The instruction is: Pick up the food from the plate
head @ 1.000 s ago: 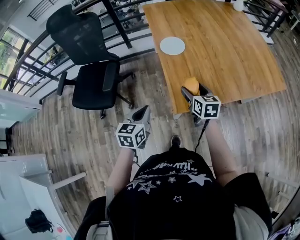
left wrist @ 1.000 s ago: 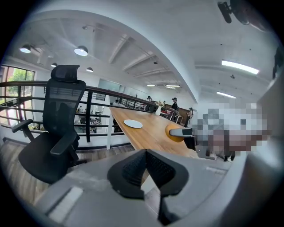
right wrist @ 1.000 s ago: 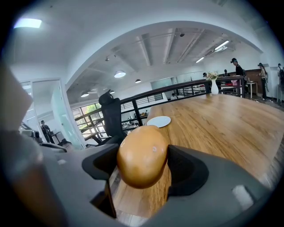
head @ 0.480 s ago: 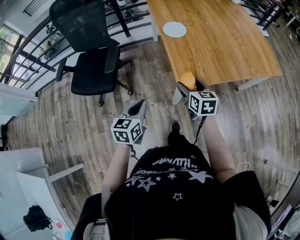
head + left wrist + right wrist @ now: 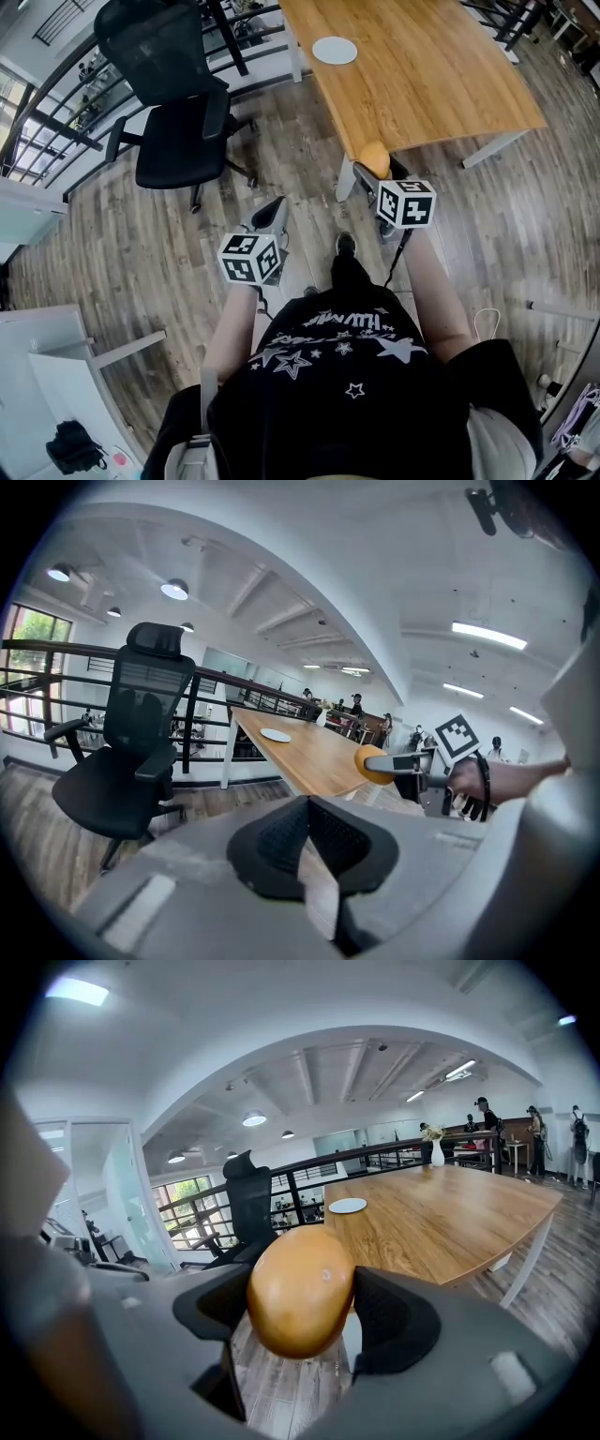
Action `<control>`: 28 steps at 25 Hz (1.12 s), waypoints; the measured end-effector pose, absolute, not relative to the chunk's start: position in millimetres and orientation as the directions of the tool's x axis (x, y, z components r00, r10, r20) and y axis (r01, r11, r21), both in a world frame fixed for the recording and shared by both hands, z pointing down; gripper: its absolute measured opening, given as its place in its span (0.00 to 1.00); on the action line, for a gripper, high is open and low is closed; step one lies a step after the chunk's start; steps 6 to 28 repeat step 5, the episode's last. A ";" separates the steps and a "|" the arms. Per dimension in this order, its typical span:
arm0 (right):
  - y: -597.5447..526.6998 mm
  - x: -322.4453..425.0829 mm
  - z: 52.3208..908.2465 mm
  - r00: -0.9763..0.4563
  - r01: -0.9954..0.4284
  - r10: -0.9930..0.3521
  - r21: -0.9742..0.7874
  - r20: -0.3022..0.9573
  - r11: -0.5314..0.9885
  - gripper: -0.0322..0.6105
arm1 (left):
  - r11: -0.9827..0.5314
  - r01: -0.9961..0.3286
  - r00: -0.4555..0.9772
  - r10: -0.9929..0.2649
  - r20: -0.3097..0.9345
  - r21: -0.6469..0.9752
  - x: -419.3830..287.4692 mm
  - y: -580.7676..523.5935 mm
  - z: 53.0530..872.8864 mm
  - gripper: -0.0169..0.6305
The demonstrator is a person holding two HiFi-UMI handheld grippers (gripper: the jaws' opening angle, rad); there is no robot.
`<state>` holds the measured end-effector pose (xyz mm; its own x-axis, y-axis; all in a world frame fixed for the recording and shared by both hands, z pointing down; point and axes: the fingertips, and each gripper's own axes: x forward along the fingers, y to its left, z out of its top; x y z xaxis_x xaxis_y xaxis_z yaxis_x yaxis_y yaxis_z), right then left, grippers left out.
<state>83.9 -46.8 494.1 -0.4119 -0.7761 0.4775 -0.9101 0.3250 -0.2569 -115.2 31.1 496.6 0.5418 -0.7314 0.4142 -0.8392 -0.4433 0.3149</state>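
Note:
My right gripper [image 5: 375, 172] is shut on a golden-brown bun [image 5: 300, 1290], held in the air just off the near corner of the wooden table [image 5: 431, 66]. The bun [image 5: 375, 157] shows between the jaws in the head view and as an orange lump [image 5: 373, 763] in the left gripper view. A white plate [image 5: 335, 50] lies bare at the table's far left edge, also small in the right gripper view [image 5: 348, 1206]. My left gripper [image 5: 272, 217] hangs over the floor left of the table, shut, its pads [image 5: 281, 836] meeting with nothing between them.
A black office chair [image 5: 178, 112] stands on the plank floor left of the table, before a black railing [image 5: 56, 122]. White table legs [image 5: 345, 178] drop near the bun. A white cabinet [image 5: 37, 375] stands at the lower left. People stand far off in the room.
I have stepped back from the table: the bun in the right gripper came off the tabletop edge and now hangs past the corner. The left gripper stayed low beside me.

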 end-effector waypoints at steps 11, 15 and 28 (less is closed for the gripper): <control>-21.6 74.0 480.3 -0.406 -0.912 -0.791 -0.248 0.457 0.326 0.59 | -0.447 -0.840 0.540 -0.740 0.400 0.306 -129.0 52.7 488.4 0.03; -21.6 74.0 480.3 -0.406 -0.912 -0.791 -0.248 0.457 0.326 0.59 | -0.447 -0.840 0.540 -0.740 0.400 0.306 -129.0 52.7 488.4 0.03; -21.6 74.0 480.3 -0.406 -0.912 -0.791 -0.248 0.457 0.326 0.59 | -0.447 -0.840 0.540 -0.740 0.400 0.306 -129.0 52.7 488.4 0.03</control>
